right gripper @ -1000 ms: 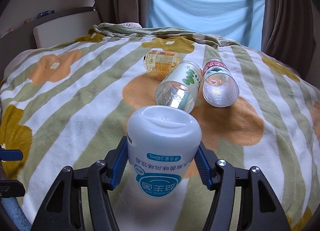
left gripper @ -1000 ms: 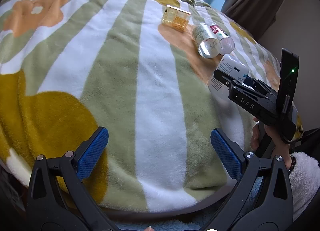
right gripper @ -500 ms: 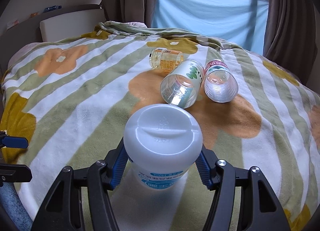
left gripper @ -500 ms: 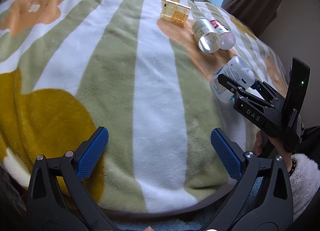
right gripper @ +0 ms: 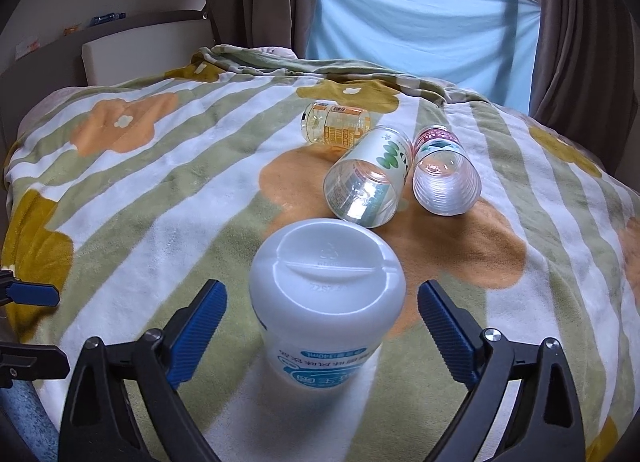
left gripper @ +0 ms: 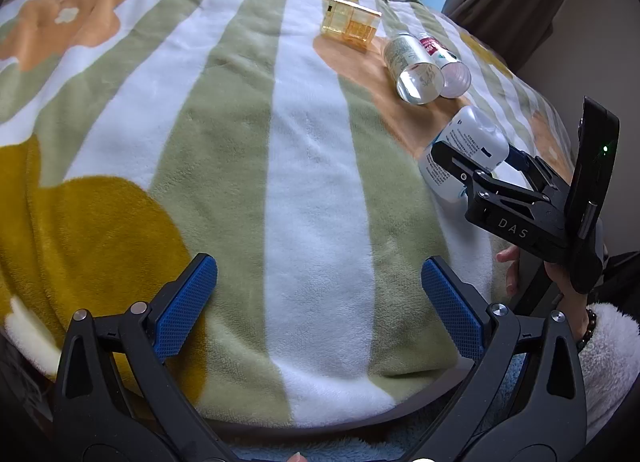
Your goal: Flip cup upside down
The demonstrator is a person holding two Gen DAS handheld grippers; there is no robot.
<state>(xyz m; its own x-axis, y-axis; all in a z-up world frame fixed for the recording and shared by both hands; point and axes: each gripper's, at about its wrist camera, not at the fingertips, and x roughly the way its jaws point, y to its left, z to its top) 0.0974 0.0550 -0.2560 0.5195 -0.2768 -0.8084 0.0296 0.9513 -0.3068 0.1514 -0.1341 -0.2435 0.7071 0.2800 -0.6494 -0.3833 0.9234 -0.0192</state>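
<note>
A white plastic cup [right gripper: 326, 302] with blue print stands upside down on the striped flower blanket [right gripper: 160, 198], its base up. My right gripper [right gripper: 322, 326] is open, its blue pads on either side of the cup with a gap at each side. In the left wrist view the cup [left gripper: 464, 152] shows at the right between the right gripper's fingers [left gripper: 452, 158]. My left gripper [left gripper: 318, 302] is open and empty over the blanket's near edge.
Three clear cups lie on their sides beyond the white cup: an orange-labelled one [right gripper: 336, 126], a green-printed one [right gripper: 370, 178] and a red-labelled one [right gripper: 442, 178]. Curtains [right gripper: 576, 30] and a blue sheet [right gripper: 416, 34] are behind the bed. The person's hand [left gripper: 560, 282] holds the right gripper.
My right gripper was shut on the white cup and has opened, leaving it standing upside down on the blanket. The left gripper stayed open with its view shifting slightly.
</note>
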